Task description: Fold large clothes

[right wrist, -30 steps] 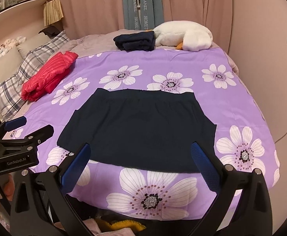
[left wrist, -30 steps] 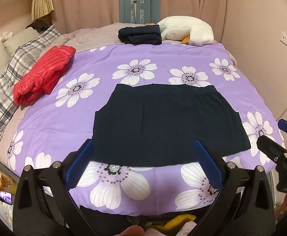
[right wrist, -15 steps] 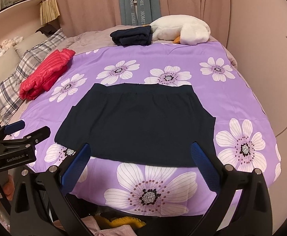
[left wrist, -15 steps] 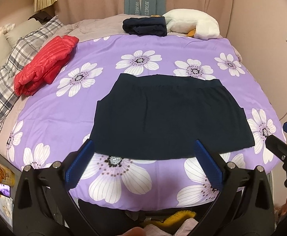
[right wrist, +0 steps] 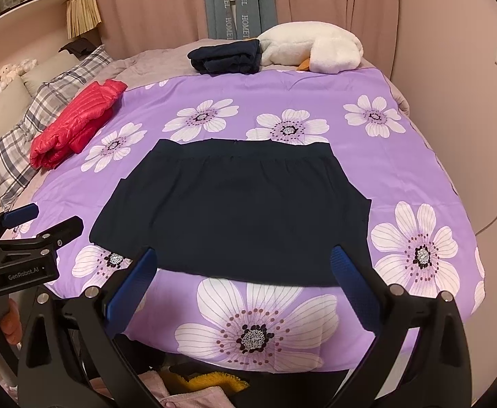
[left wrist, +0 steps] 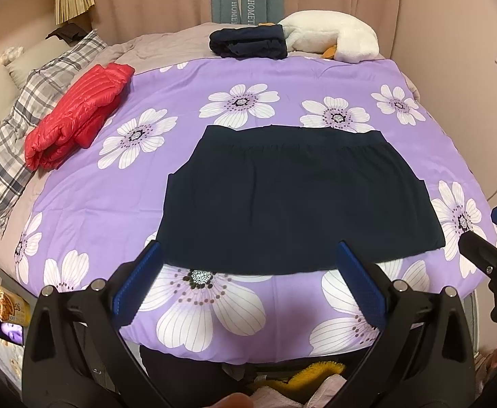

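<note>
A dark navy garment (left wrist: pixel 296 200) lies spread flat on the purple flowered bed cover (left wrist: pixel 316 78), waistband at the far side. It also shows in the right wrist view (right wrist: pixel 238 210). My left gripper (left wrist: pixel 248 258) is open and empty, hovering above the garment's near hem toward its left corner. My right gripper (right wrist: pixel 241 261) is open and empty above the near hem further right. Each gripper shows at the edge of the other's view: the right one (left wrist: pixel 493 241), the left one (right wrist: pixel 40 221).
A folded red puffer jacket (left wrist: pixel 78 108) lies at the left by plaid pillows (left wrist: pixel 20 136). A folded dark garment (left wrist: pixel 248 42) and a white plush toy (left wrist: pixel 333 39) sit at the far end. A wall (left wrist: pixel 469 34) runs close on the right. Yellow and pink cloth (right wrist: pixel 200 384) lies below the bed's near edge.
Both grippers have risen and pulled back slightly, so the garment sits a little farther off and more of the bed shows. The garment has not moved. Both stay open.
</note>
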The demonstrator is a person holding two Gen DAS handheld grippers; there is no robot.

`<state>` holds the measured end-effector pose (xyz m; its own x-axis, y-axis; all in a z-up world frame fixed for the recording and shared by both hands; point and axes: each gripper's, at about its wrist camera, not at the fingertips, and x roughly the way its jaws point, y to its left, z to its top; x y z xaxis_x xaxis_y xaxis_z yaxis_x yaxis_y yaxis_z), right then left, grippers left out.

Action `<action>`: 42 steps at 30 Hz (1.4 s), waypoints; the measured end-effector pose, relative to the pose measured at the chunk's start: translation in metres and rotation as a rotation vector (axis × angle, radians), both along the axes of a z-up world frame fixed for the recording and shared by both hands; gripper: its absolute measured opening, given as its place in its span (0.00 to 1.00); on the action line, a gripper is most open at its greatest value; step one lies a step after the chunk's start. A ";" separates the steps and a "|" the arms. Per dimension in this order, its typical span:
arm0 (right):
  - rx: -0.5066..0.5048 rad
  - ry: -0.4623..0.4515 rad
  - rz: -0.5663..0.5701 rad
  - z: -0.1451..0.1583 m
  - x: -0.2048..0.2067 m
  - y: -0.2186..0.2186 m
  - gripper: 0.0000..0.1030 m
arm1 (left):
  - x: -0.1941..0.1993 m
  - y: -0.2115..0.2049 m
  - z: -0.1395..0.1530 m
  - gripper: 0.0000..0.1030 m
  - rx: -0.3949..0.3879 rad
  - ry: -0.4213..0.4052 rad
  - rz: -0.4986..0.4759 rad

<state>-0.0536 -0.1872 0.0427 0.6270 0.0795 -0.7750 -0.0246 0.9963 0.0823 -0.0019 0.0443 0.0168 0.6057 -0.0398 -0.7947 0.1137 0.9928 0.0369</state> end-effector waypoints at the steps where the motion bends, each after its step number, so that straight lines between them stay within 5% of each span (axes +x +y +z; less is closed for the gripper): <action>1: 0.002 0.002 0.000 -0.001 0.000 0.000 0.99 | 0.000 0.000 0.000 0.98 0.002 0.000 -0.001; 42: 0.008 0.016 -0.014 -0.008 0.002 -0.004 0.99 | 0.000 0.001 -0.008 0.98 0.014 0.001 -0.012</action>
<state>-0.0516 -0.1911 0.0343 0.6158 0.0771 -0.7841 -0.0095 0.9959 0.0905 -0.0019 0.0452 0.0089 0.6043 -0.0363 -0.7959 0.1259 0.9908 0.0504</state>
